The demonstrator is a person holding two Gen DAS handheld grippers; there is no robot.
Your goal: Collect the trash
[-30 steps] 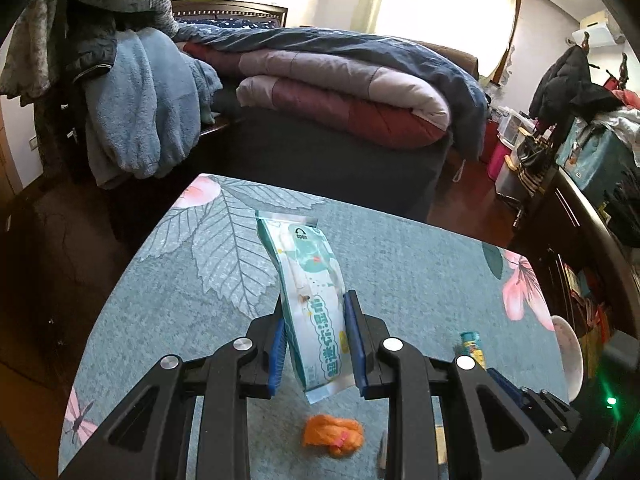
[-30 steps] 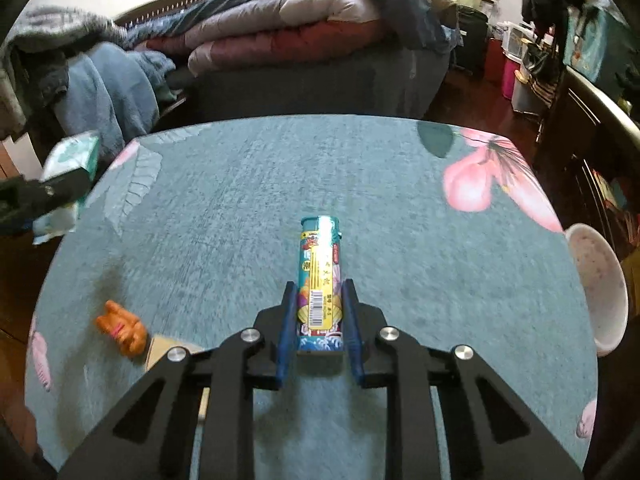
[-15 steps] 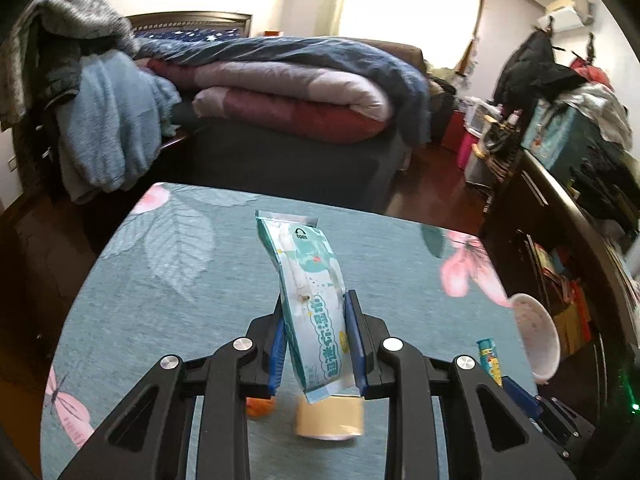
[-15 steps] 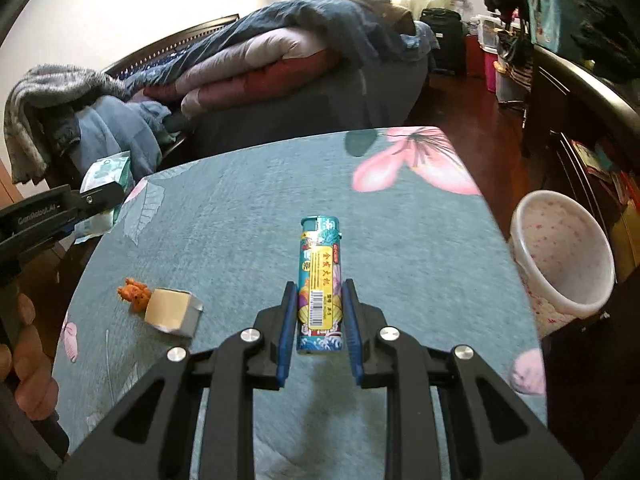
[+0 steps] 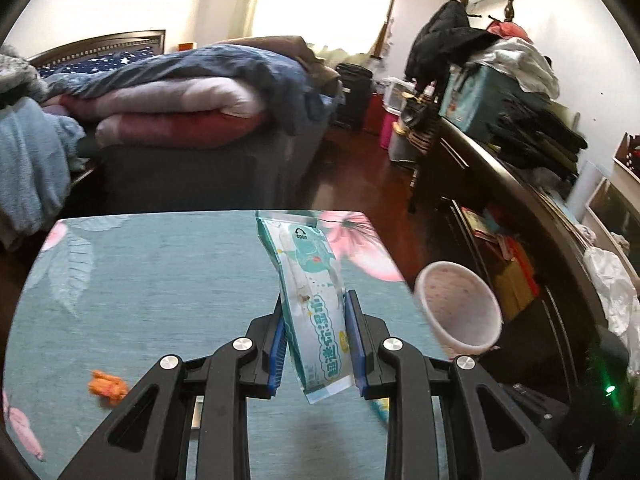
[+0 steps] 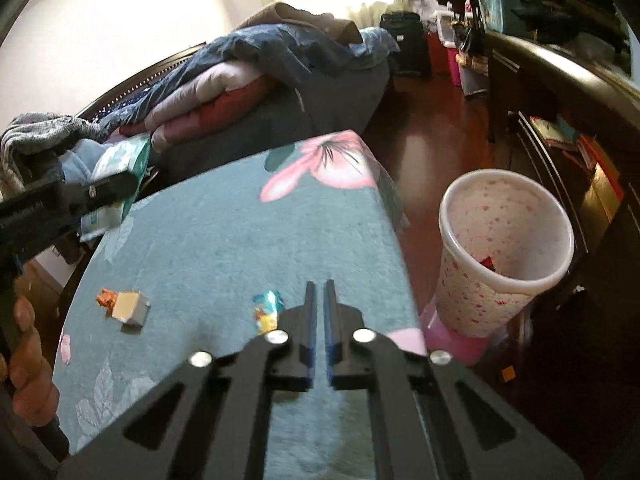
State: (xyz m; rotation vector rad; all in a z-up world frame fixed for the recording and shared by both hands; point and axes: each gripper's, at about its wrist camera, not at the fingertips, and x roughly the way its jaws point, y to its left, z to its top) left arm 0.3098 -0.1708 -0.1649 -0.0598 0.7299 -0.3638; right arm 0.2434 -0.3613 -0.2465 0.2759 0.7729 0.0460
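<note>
My left gripper (image 5: pixel 316 320) is shut on a pale green wet-wipes packet (image 5: pixel 312 280), held upright above the teal flowered tablecloth (image 5: pixel 160 280). The right wrist view shows that gripper and the packet (image 6: pixel 128 156) at the far left. My right gripper (image 6: pixel 319 284) has its jaws closing to a thin slit with nothing between them. The teal and yellow lighter (image 6: pixel 268 308) lies blurred on the cloth just left of its fingers. A white speckled bin (image 6: pixel 472 300) stands on the floor beside the table's right edge, also visible from the left wrist (image 5: pixel 460 304).
An orange scrap (image 6: pixel 106 298) and a small tan box (image 6: pixel 130 308) lie on the cloth at the left. A person's hand (image 6: pixel 24 360) grips the left tool. A bed piled with quilts (image 5: pixel 180 108) is behind the table, and a dark cluttered sideboard (image 5: pixel 520 184) runs along the right.
Both views have swung right, bringing the bin closer. The lighter has left my right gripper's jaws, which have closed together, and now lies on the cloth. The left still holds the packet.
</note>
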